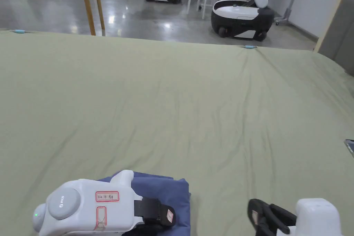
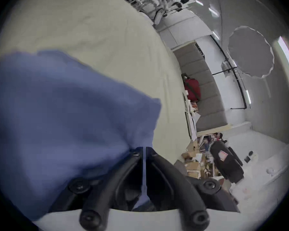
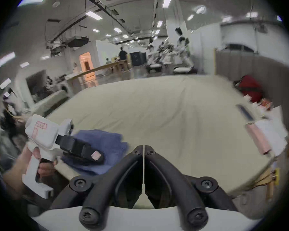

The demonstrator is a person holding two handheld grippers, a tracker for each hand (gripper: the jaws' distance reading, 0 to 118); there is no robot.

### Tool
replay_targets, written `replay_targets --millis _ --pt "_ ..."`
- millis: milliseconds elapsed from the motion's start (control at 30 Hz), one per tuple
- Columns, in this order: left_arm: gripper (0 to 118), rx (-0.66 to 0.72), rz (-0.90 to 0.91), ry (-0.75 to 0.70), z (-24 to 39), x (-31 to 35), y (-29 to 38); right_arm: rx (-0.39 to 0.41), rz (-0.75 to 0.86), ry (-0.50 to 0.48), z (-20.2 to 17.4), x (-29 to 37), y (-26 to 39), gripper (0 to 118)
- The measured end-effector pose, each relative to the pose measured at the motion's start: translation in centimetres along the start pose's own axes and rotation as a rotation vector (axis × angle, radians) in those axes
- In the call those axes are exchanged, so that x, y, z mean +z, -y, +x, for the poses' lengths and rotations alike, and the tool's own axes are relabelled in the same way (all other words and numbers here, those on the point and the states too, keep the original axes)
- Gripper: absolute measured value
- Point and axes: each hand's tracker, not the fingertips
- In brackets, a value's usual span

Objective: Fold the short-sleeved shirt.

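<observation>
Your left gripper (image 2: 144, 148) pinches the folded blue shirt (image 2: 65, 111) at the bench's (image 1: 173, 109) near edge; your right gripper (image 3: 143, 147) hovers closed, empty.

— What sits in front of me?

— My right gripper (image 3: 143, 148), jaws pressed together on nothing, over the green sheet (image 3: 165, 114).

— And at nine o'clock?

— My left gripper (image 3: 92, 156), held in my hand (image 3: 40, 161), lies on the folded blue shirt (image 3: 105, 141). A red bag (image 3: 250, 86) sits at two o'clock.

Bright overhead light — blurred fisheye edges
</observation>
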Motion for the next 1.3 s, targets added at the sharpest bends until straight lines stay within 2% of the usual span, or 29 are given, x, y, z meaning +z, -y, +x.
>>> replay_targets --millis 67,133,167,233,367,467,500,533,567,600,633,667,733,767,800,833,867,933,967,1033,1100,1300 --pt "2 -0.028 0.048 0.009 0.4 3.0 -0.3 -0.124 -0.068 -0.194 0.2 -2.7 -0.9 2" --pt "2 -0.033 0.101 -0.001 0.6 6.5 -0.5 -0.301 -0.185 -0.427 0.5 -6.8 -1.4 2" --pt "2 -0.031 0.137 -0.02 0.2 8.3 -0.6 -0.351 -0.222 -0.511 0.4 -9.1 -1.3 3" --pt "2 -0.031 0.167 -0.077 -0.8 11.0 -1.0 -0.387 -0.299 -0.652 -0.1 -13.1 -0.9 2" --pt "2 0.01 0.17 -0.197 -4.7 13.7 -2.2 -0.562 -0.463 -0.812 0.3 -19.3 1.7 2" --pt "6 0.008 0.13 -0.21 -7.0 14.0 -2.9 -0.587 -0.551 -0.758 1.9 -21.8 4.3 2" --pt "14 0.003 0.104 -0.168 -7.1 13.7 -2.9 -0.665 -0.539 -0.818 2.7 -22.2 4.6 3" --pt "39 0.013 0.084 -0.1 -7.8 13.3 -3.1 -0.759 -0.53 -0.878 3.2 -22.1 4.4 2" --pt "99 0.061 0.062 -0.057 -8.5 12.7 -3.3 -0.756 -0.514 -0.846 3.4 -21.9 4.4 2" --pt "118 0.088 0.029 -0.014 -9.1 11.9 -3.5 -0.726 -0.513 -0.836 3.5 -21.9 4.3 2" --pt "115 0.107 -0.011 0.029 -9.5 10.7 -3.7 -0.722 -0.516 -0.836 3.6 -22.0 4.4 2" --pt "115 0.113 0.044 0.091 -10.0 10.0 -3.8 -0.733 -0.519 -0.84 3.7 -22.1 4.5 2" --pt "113 0.15 -0.03 0.138 -10.4 7.8 -3.2 -0.753 -0.517 -0.836 3.1 -21.5 4.5 2" --pt "108 0.122 -0.045 0.131 -11.8 7.2 -4.8 -0.75 -0.515 -0.835 3.1 -21.5 4.4 2" --pt "97 0.12 -0.055 0.138 -12.3 6.5 -5.1 -0.747 -0.514 -0.831 2.9 -21.4 4.4 2" --pt "70 0.121 -0.063 0.141 -12.4 6.1 -5.3 -0.744 -0.513 -0.827 2.7 -21.2 4.2 2" --pt "58 0.119 -0.057 0.151 -12.7 6.0 -5.6 -0.739 -0.513 -0.818 2.6 -21.0 4.0 2" --pt "31 0.1 -0.058 0.051 -11.7 5.4 -4.7 -0.73 -0.496 -0.793 2.3 -20.3 3.4 2" --pt "25 0.111 -0.073 0.08 -12.2 5.7 -4.8 -0.692 -0.485 -0.756 2.4 -20.0 2.9 2" --pt "25 0.11 -0.058 0.092 -11.9 7.4 -5.0 -0.624 -0.465 -0.732 2.2 -19.1 2.0 2" --pt "25 0.032 -0.028 0.041 -11.7 10.2 -5.9 -0.614 -0.453 -0.718 2.1 -18.3 1.3 2" --pt "25 0.045 0.021 -0.169 -16.9 24.8 -9.2 -0.548 -0.418 -0.67 1.7 -17.0 0.1 2"
